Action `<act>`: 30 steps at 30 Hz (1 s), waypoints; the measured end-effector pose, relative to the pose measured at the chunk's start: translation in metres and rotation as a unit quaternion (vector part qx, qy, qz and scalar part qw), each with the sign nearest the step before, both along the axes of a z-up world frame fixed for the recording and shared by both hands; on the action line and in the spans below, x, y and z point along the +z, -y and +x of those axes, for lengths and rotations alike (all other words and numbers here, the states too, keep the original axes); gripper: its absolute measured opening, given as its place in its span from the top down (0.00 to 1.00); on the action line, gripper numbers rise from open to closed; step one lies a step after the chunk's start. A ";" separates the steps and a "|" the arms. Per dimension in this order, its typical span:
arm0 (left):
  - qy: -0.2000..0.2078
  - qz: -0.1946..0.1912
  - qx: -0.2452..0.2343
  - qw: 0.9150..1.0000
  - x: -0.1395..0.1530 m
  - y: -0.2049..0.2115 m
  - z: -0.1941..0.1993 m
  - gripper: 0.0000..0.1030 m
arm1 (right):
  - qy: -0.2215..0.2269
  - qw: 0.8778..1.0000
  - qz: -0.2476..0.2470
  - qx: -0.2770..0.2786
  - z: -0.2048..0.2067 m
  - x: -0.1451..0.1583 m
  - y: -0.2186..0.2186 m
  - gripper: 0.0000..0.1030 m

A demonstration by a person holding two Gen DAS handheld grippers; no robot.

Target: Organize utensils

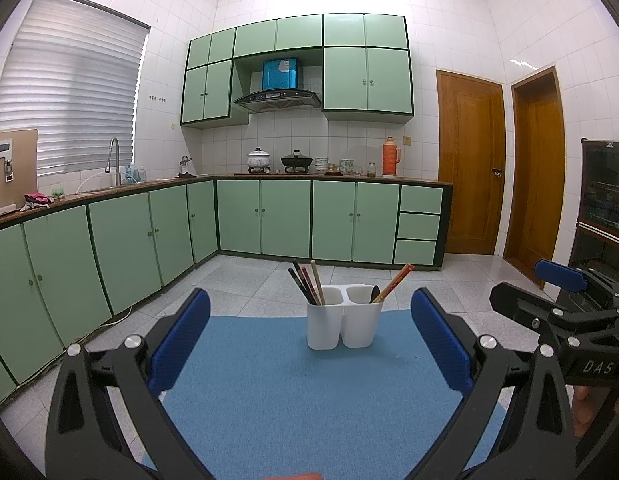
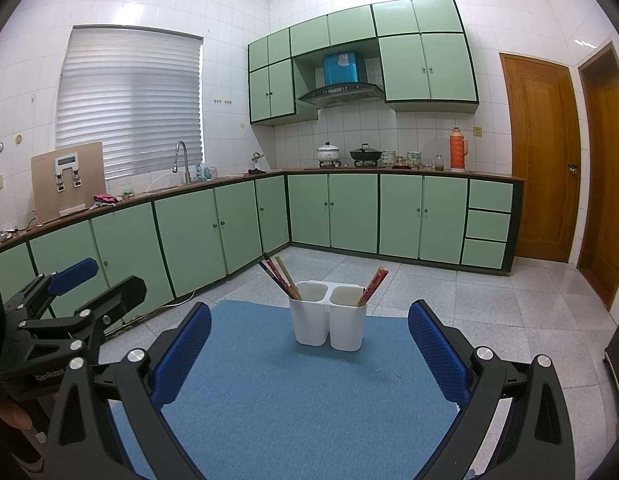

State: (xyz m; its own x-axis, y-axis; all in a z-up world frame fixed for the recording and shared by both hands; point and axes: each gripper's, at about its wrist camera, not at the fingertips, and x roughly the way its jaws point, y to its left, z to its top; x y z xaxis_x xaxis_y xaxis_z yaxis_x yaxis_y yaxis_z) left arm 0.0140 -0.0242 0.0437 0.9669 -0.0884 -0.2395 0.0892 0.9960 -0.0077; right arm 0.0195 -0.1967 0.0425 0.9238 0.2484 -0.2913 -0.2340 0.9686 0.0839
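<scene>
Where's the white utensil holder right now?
The white plastic two-compartment utensil holder stands centred at the blue mat's far edge, ahead of both open grippers, in both wrist views.

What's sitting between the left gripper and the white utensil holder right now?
Nothing: only bare blue mat lies between the open left gripper and the white utensil holder, as the left wrist view shows.

Two-compartment holder [image 1: 343,322] on mat [image 1: 269,400] (chopsticks [image 1: 307,282] in left compartment)

White two-cup holder [image 1: 343,318] upright, chopsticks [image 1: 307,282] leaning inside.
</scene>
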 end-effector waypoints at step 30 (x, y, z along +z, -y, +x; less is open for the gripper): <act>-0.002 -0.003 -0.001 1.000 0.001 0.001 -0.003 0.05 | 0.000 1.000 0.000 -0.001 -0.001 -0.001 0.000 0.06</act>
State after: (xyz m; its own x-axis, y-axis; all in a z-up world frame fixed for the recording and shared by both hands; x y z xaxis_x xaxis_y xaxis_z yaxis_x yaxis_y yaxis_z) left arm 0.0110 -0.0253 0.0446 0.9658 -0.0920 -0.2425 0.0914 0.9957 -0.0137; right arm 0.0188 -0.1970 0.0413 0.9240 0.2474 -0.2914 -0.2327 0.9688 0.0846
